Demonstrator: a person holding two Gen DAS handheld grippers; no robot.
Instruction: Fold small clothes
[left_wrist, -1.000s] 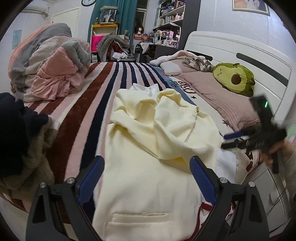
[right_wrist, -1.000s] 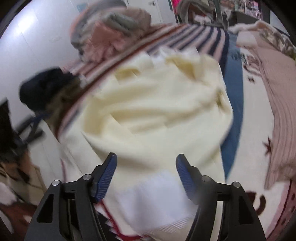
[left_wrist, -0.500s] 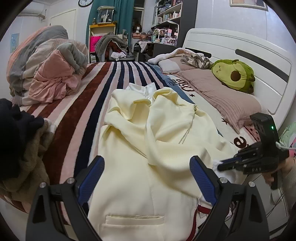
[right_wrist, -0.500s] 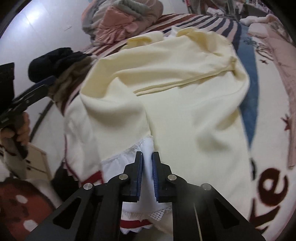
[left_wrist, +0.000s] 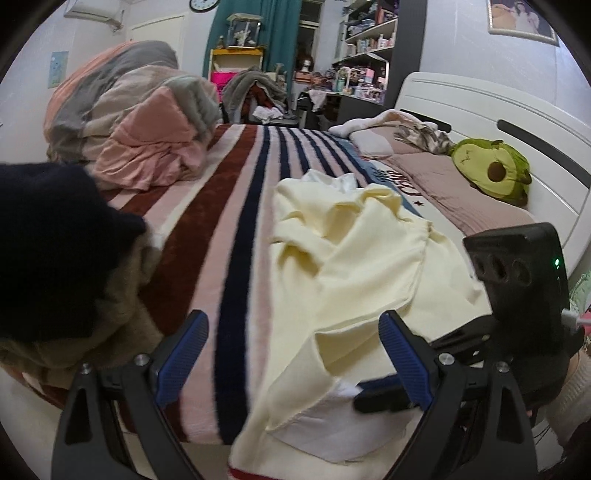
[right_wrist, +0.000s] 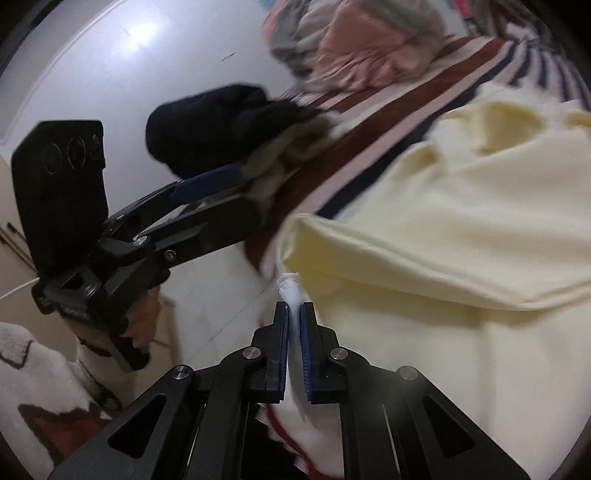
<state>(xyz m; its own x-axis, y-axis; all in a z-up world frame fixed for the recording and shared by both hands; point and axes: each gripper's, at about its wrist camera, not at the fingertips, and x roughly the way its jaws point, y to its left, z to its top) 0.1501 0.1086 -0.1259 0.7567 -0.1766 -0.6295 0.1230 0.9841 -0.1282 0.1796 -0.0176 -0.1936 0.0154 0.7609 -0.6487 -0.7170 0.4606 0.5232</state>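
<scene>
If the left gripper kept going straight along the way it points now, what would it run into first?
Most likely the striped blanket, at or beside the left edge of the pale yellow garment. The left gripper is open and empty; depth is uncertain.

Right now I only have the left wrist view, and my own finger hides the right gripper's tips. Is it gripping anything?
Observer: Yes. In the right wrist view the right gripper is shut on a white lace-trimmed edge poking out from under the cream garment.
Operator: Any cream fabric in the pinch?
Observer: None visible. Only white cloth shows between the pads.
Operator: My tips touching anything?
Observer: The left gripper is open with its tips by the tan garment. Blur hides whether they touch.
</scene>
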